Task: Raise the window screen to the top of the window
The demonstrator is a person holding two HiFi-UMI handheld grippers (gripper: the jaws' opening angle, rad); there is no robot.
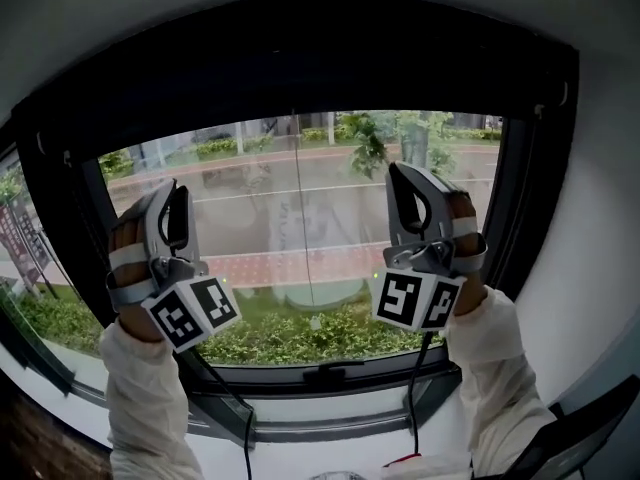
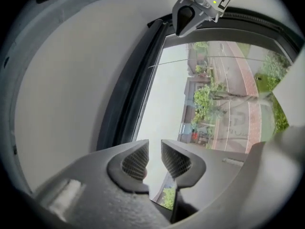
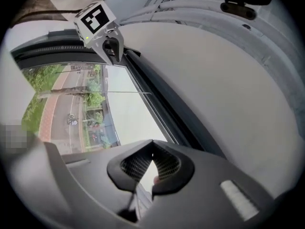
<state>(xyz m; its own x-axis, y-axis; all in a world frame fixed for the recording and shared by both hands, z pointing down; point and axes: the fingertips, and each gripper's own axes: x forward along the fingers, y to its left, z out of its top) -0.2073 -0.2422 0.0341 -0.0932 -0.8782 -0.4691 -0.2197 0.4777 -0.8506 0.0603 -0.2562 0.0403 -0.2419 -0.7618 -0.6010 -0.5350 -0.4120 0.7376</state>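
1. Plainly, the left gripper (image 2: 153,156) was held up at the left side of the window (image 1: 250,233), its fingers a little apart with nothing between them
2. The right gripper (image 3: 151,152) was up at the right side, fingers closed tip to tip and gripping nothing
3. The window screen (image 1: 300,78) seemed to sit at the top, in the dark band above the glass; I couldn't make out its mesh
4. A thin line (image 1: 301,218) ran down the middle of the pane
5. White sleeves (image 1: 150,398) showed below both grippers
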